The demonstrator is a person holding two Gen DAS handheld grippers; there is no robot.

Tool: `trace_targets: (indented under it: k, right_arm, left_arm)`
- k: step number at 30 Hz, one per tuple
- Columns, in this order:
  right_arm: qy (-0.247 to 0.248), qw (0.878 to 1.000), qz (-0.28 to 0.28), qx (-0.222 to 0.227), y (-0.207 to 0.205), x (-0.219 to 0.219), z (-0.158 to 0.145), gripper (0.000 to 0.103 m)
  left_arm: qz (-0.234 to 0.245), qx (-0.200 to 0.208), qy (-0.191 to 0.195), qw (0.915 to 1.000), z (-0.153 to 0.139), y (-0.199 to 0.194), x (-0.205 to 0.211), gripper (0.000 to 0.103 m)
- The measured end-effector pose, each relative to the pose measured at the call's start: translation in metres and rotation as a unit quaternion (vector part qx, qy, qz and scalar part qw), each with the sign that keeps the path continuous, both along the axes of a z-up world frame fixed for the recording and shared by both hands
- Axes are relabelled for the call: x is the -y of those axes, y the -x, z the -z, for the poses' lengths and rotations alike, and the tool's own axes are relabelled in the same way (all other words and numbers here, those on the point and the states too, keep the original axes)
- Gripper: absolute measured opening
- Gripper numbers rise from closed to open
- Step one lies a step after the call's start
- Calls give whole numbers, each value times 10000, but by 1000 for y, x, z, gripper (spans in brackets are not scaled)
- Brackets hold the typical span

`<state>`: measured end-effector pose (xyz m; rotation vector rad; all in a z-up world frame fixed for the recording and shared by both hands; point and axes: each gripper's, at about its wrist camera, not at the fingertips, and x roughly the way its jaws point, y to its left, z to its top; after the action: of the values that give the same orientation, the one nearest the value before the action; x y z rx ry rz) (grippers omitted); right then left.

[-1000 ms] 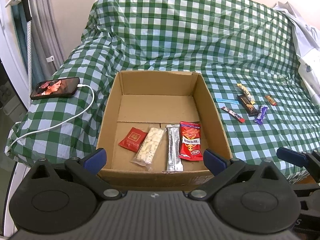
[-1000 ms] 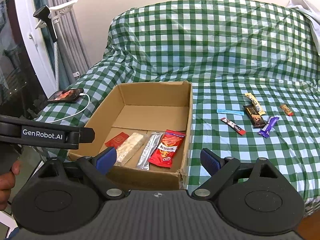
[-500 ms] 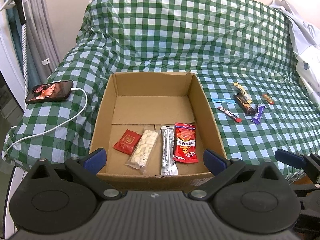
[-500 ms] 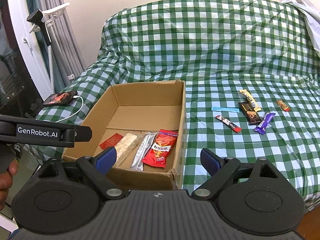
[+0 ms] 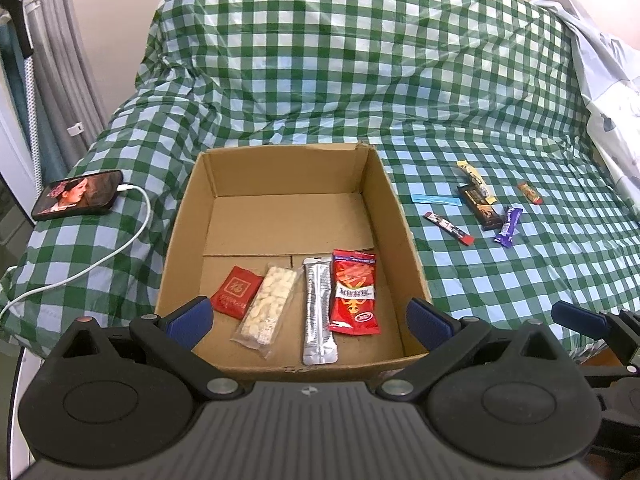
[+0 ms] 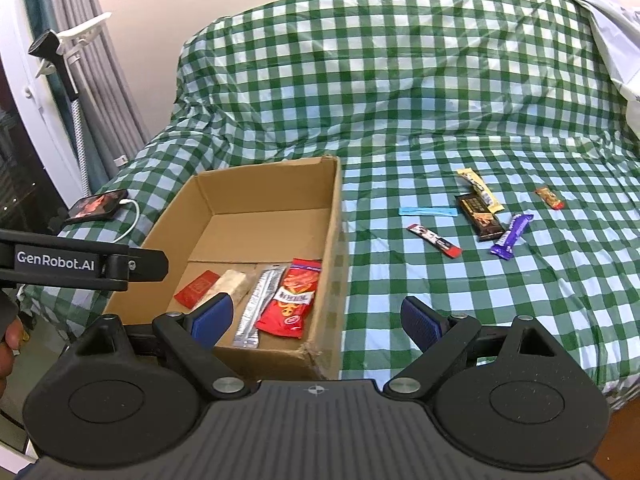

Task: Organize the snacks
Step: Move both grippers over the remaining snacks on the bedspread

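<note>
You get soft, even daylight in both views, bright enough that the checkered cover (image 5: 400, 80) and the small wrappers look sharp and clear, with only faint shadows inside the cardboard box (image 5: 288, 216). The plastic cover gives a mild shine on its far folds, and the wall behind looks a little washed out. Both fisheye pictures bend strongly at the edges, the corners go dark, and your near gripper bodies look slightly soft.
</note>
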<state>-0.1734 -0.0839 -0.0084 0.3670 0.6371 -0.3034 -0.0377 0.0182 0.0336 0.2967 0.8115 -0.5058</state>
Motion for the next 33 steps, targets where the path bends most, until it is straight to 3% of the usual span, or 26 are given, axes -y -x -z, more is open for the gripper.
trace_targets:
  k: [12, 22, 28, 33]
  right_arm:
    - [22, 9993, 369, -54, 4, 40, 6, 91]
    - [253, 9949, 971, -126, 9, 117, 16, 92]
    - [223, 9889, 1447, -263, -5, 180, 42, 93]
    - [91, 9835, 1729, -519, -34, 231, 86, 93]
  left_arm:
    - [295, -32, -30, 9996, 0, -12, 50, 103]
    - [745, -278, -52, 9968, 7, -46, 142, 103]
    - [862, -599, -197, 9943, 37, -81, 224, 103]
    - [737, -823, -343, 9933, 69, -112, 278, 103]
